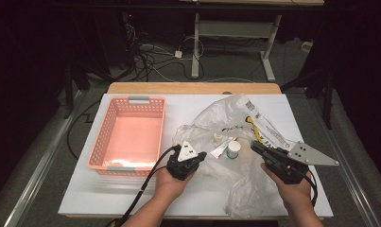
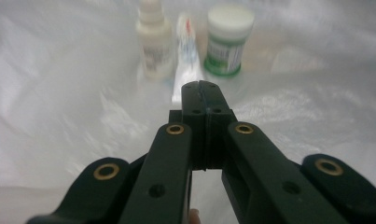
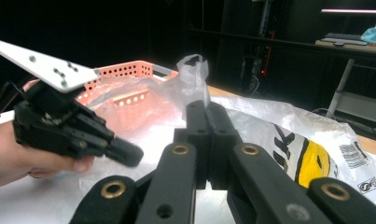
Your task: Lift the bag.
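Observation:
A clear plastic bag point(image 1: 212, 118) with printed yellow and black marks lies crumpled on the white table. Inside it stand a small white bottle point(image 2: 153, 42), a white tube point(image 2: 186, 60) and a green-labelled jar point(image 2: 227, 39) with a white lid. My left gripper point(image 2: 199, 86) is shut, its tips just short of the tube; I cannot tell whether any film is caught in it. In the high view it point(image 1: 202, 155) sits left of the jar point(image 1: 233, 150). My right gripper point(image 3: 207, 106) is shut on a fold of the bag point(image 3: 193, 70), which sticks up from its tips.
A pink perforated basket point(image 1: 99, 156) stands on the left of the table with nothing in it. Its rim point(image 3: 129, 70) rises behind the left gripper point(image 3: 132, 157) in the right gripper view. Cables and desk legs lie on the floor beyond the table's far edge.

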Motion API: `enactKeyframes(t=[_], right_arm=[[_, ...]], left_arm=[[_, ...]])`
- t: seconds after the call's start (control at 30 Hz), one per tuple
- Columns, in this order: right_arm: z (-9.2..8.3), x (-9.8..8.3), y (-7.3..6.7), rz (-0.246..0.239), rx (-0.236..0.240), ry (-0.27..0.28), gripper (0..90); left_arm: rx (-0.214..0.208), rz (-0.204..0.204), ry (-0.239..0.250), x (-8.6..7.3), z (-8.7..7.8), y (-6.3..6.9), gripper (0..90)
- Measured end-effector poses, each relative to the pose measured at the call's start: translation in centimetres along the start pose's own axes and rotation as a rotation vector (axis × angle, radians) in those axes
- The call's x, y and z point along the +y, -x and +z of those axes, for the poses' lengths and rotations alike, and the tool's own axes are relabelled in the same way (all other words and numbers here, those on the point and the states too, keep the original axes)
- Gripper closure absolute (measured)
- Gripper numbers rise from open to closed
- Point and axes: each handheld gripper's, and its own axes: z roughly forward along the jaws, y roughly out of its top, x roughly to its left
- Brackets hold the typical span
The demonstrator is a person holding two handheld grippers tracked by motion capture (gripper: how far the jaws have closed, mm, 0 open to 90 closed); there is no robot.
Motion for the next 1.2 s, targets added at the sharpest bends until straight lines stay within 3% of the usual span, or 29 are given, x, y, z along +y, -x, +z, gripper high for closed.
enactKeyframes(t=[0.07,0.13,0.2,0.23,0.27,0.3,0.37,0.47,0.53,0.6,0.73,0.87,0.97,1.03,1.2], right_arm=[[0.1,-0.1,0.0,-0.005,0.001,-0.003,90.0],[0.2,-0.1,-0.1,-0.006,0.006,-0.008,90.0],[0.4,-0.2,-0.2,-0.004,0.010,-0.012,90.0],[0.5,-0.2,-0.3,-0.009,0.013,-0.014,90.0],[0.5,-0.2,-0.3,-0.007,0.015,-0.016,90.0],[0.5,-0.3,-0.3,-0.006,0.016,-0.016,90.0],[0.6,-0.3,-0.3,-0.004,0.016,-0.016,90.0],[0.5,-0.2,-0.4,-0.004,0.016,-0.009,90.0],[0.5,-0.1,-0.5,-0.005,0.015,-0.011,90.0],[0.4,-0.1,-0.6,-0.008,0.013,-0.011,90.0],[0.4,-0.1,-0.6,-0.006,0.015,-0.006,90.0],[0.6,-0.3,-0.5,-0.007,0.017,-0.008,90.0],[0.7,-0.4,-0.6,-0.005,0.014,-0.004,90.0],[0.7,-0.3,-0.7,-0.010,0.006,0.009,90.0],[0.8,0.4,-0.5,-0.018,-0.031,0.047,90.0]], left_arm=[[-0.006,0.004,-0.011,-0.4,0.1,0.1,85.3],[-0.032,-0.020,-0.062,-0.5,0.9,0.0,52.9],[0.005,-0.053,-0.211,-0.7,2.7,-0.5,20.9],[0.002,-0.051,-0.253,-1.0,3.3,-0.6,10.5],[0.016,-0.032,-0.252,-1.0,3.4,-0.2,8.3],[0.004,-0.011,-0.237,-1.1,3.2,0.1,13.0],[-0.016,0.012,-0.208,-1.3,3.0,0.6,36.4],[-0.002,-0.053,-0.193,-1.4,2.8,0.2,63.2],[-0.014,-0.035,-0.193,-1.4,2.9,0.4,86.0],[0.004,-0.016,-0.187,-1.4,2.9,0.7,88.5],[0.002,-0.024,-0.178,-1.4,2.6,0.5,88.7],[0.014,-0.077,-0.026,-2.0,1.1,0.0,88.7],[0.052,-0.061,0.079,-2.0,0.0,0.0,88.7],[0.056,-0.077,0.128,-1.4,-0.7,-0.2,88.7],[0.103,-0.017,0.276,1.6,-3.1,0.1,88.7]])
